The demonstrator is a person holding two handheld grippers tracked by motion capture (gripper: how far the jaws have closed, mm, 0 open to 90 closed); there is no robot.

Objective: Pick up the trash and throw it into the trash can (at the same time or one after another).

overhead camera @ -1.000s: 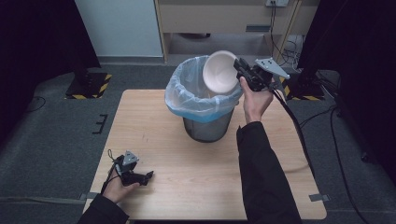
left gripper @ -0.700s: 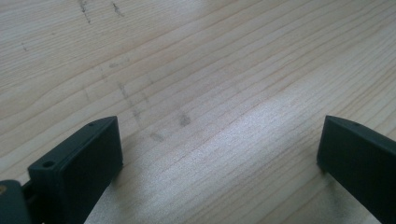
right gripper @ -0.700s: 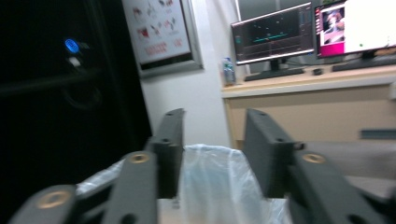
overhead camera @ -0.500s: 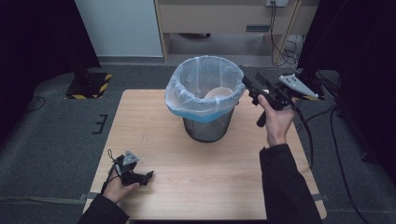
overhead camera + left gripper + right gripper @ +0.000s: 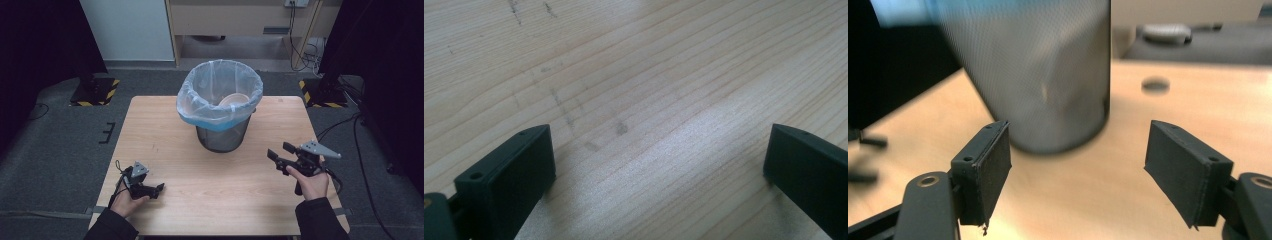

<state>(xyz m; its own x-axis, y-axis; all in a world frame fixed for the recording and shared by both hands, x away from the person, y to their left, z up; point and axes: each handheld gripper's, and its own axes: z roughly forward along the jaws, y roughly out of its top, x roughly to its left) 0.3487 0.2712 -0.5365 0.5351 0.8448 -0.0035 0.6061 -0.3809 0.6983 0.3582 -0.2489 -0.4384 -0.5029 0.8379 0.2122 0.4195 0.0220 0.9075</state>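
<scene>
A mesh waste bin (image 5: pixel 220 135) with a clear and blue plastic liner (image 5: pixel 220 95) stands at the middle back of the wooden table (image 5: pixel 165 135). A white paper bowl (image 5: pixel 235 103) lies inside it. My right gripper (image 5: pixel 280 152) hovers open and empty over the table's right front, its jaws pointing left toward the bin (image 5: pixel 1048 75). My left gripper (image 5: pixel 159 188) rests open near the front left corner, with bare wood (image 5: pixel 649 125) between its jaws.
A cable (image 5: pixel 345 125) trails from the right gripper off the table's right edge. Beyond the table lie grey floor, black stands with yellow-striped bases (image 5: pixel 95 92) and a cabinet (image 5: pixel 240 20).
The right gripper let the white bowl drop into the bin, then pulled back from the bin's rim down to the table's right front. The left gripper stayed put.
</scene>
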